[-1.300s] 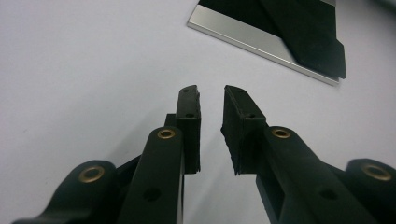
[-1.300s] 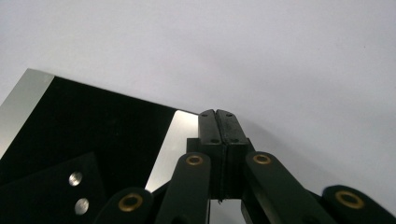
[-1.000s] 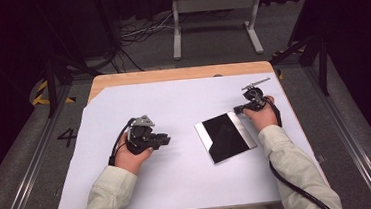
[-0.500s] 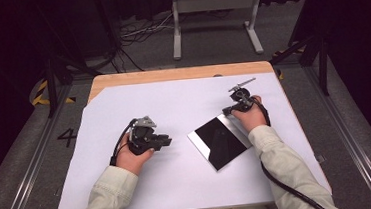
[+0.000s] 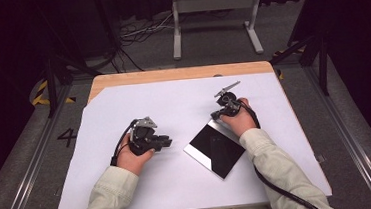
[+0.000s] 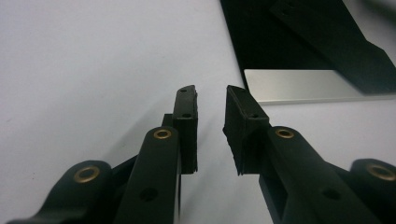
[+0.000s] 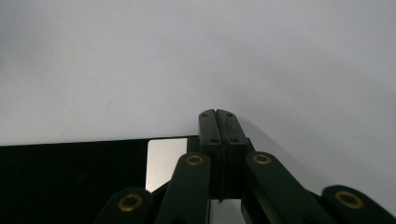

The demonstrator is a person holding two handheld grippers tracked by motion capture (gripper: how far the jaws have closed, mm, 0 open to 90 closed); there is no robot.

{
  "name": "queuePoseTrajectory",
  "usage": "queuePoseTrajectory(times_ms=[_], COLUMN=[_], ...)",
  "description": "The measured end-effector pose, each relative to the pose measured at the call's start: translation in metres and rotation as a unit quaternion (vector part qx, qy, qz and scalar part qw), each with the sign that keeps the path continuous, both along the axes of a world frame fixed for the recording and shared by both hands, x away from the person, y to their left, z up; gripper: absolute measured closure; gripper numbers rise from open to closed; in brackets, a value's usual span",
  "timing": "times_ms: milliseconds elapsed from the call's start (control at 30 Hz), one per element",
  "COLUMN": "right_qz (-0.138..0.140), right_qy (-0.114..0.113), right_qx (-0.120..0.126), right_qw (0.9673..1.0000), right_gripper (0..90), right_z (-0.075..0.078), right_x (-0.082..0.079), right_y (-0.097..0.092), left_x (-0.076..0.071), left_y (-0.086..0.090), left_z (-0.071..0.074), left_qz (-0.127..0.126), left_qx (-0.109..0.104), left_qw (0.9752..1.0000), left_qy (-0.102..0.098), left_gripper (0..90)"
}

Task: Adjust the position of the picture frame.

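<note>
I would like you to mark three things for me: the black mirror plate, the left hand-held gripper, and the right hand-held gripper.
black mirror plate (image 5: 216, 149): high view, middle of its dark face.
left hand-held gripper (image 6: 211, 100): left gripper view, midway between its fingertips.
right hand-held gripper (image 7: 217, 113): right gripper view, where its closed tips meet.

Counted on the table: one white sheet (image 5: 174, 110) covering most of the wooden top, and one flat black panel (image 5: 214, 150) with a silvery edge, lying right of centre toward the near side. Also counted: two grippers, one per hand, the left gripper (image 5: 169, 142) at near left and the right gripper (image 5: 214, 116) at the panel's far corner. Beyond the far edge, on the floor, one pale metal stand (image 5: 215, 19) with two legs.
</note>
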State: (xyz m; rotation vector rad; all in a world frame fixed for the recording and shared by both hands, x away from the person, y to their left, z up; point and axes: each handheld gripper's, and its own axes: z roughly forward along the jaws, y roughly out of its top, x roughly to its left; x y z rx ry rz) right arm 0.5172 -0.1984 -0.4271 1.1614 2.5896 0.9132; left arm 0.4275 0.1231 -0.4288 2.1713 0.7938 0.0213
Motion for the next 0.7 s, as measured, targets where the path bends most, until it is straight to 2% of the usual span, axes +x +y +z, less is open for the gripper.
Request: queuePoseTrajectory(times_ms=[267,367,600,700], right_qz=[0.033,0.049,0.079,0.085], right_qy=[0.005,0.005,0.01,0.002], right_qx=[-0.003,-0.01,-0.007,-0.003], right_qw=[0.9994,0.9988,0.9968,0.9963], right_gripper=[90.0,90.0,90.0,90.0], right_z=[0.0,0.0,0.0,0.001], right_x=[-0.011,-0.015,-0.026,-0.029], right_y=[0.019,0.027,0.041,0.043], left_x=[0.0,0.001,0.001,0.001], left_y=[-0.001,-0.001,-0.001,-0.001], left_z=[-0.001,-0.002,-0.002,-0.002], left_qz=[-0.002,-0.003,-0.005,-0.004], left_qx=[0.003,0.004,0.005,0.004], left_qw=[1.0,1.0,1.0,1.0], left_qy=[0.002,0.002,0.001,0.003], left_gripper=[74.7,74.6,74.6,74.6])
